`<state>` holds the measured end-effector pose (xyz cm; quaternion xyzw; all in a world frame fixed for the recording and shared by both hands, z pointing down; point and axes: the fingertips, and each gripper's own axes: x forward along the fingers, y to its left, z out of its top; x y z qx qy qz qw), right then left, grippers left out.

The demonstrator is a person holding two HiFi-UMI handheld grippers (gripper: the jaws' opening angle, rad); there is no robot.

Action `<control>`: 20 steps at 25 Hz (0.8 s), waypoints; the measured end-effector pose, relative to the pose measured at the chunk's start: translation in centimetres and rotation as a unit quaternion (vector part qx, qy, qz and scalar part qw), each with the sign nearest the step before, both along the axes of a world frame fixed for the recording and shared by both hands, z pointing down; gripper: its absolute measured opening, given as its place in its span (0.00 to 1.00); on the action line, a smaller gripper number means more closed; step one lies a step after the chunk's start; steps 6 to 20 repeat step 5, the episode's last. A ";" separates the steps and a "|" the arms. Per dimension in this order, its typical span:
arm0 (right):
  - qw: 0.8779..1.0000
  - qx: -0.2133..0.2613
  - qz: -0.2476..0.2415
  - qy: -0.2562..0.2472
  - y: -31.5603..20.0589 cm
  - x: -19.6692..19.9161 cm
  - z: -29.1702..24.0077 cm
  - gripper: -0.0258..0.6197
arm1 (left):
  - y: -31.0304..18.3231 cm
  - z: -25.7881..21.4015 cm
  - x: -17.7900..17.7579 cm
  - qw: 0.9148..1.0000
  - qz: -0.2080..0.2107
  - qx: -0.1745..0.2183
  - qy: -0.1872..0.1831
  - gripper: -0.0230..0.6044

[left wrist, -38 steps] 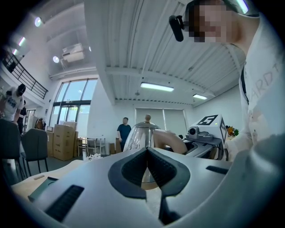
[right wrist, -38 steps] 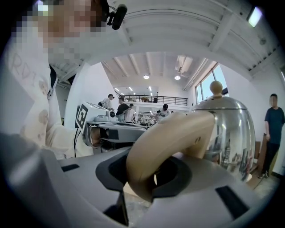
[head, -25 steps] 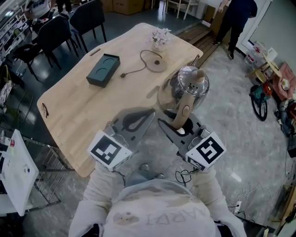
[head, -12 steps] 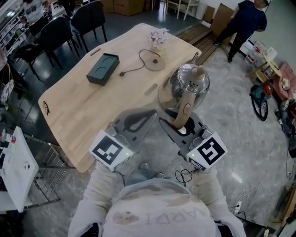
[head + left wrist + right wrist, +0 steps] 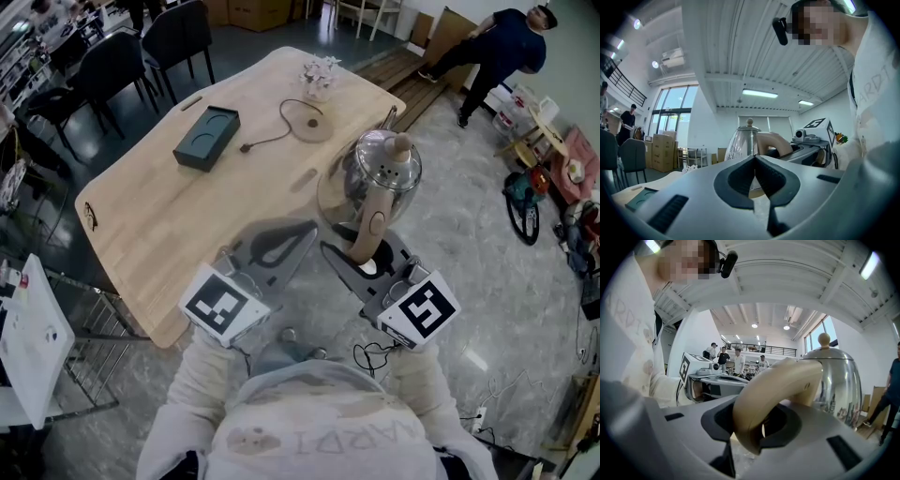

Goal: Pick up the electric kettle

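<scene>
The electric kettle (image 5: 382,169) has a shiny steel body and a beige handle (image 5: 367,230). It hangs beside the near right edge of the wooden table (image 5: 169,216), clear of its round base (image 5: 316,128). My right gripper (image 5: 361,258) is shut on the handle; in the right gripper view the beige handle (image 5: 773,394) fills the gap between the pads, with the kettle body (image 5: 839,380) beyond. My left gripper (image 5: 281,246) is shut and empty, level, just left of the kettle. In the left gripper view the kettle (image 5: 743,143) stands past its closed tips (image 5: 754,161).
On the table lie a dark green box (image 5: 207,139), the corded base and a small flower bunch (image 5: 322,75). Dark chairs (image 5: 178,33) stand at the far side. A person (image 5: 487,47) bends over at the back right. A bag and clutter (image 5: 525,202) lie on the floor right.
The kettle and both grippers have stayed where they were. The person at the back right has shifted and bent further to the right.
</scene>
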<state>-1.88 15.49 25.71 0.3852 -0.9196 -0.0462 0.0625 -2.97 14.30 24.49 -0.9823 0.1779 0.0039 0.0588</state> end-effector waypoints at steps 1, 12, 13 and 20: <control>1.000 0.001 0.000 -0.001 0.1 0.0 -0.1 0.21 | 0.1 -0.1 0.0 1.000 0.000 0.001 0.001 0.06; 1.000 0.004 0.000 -0.003 0.2 -0.2 -0.4 0.21 | 0.1 -0.3 -0.1 1.000 -0.001 -0.007 0.001 0.06; 1.000 0.004 0.000 -0.003 0.2 -0.2 -0.4 0.21 | 0.1 -0.3 -0.1 1.000 -0.001 -0.007 0.001 0.06; 1.000 0.004 0.000 -0.003 0.2 -0.2 -0.4 0.21 | 0.1 -0.3 -0.1 1.000 -0.001 -0.007 0.001 0.06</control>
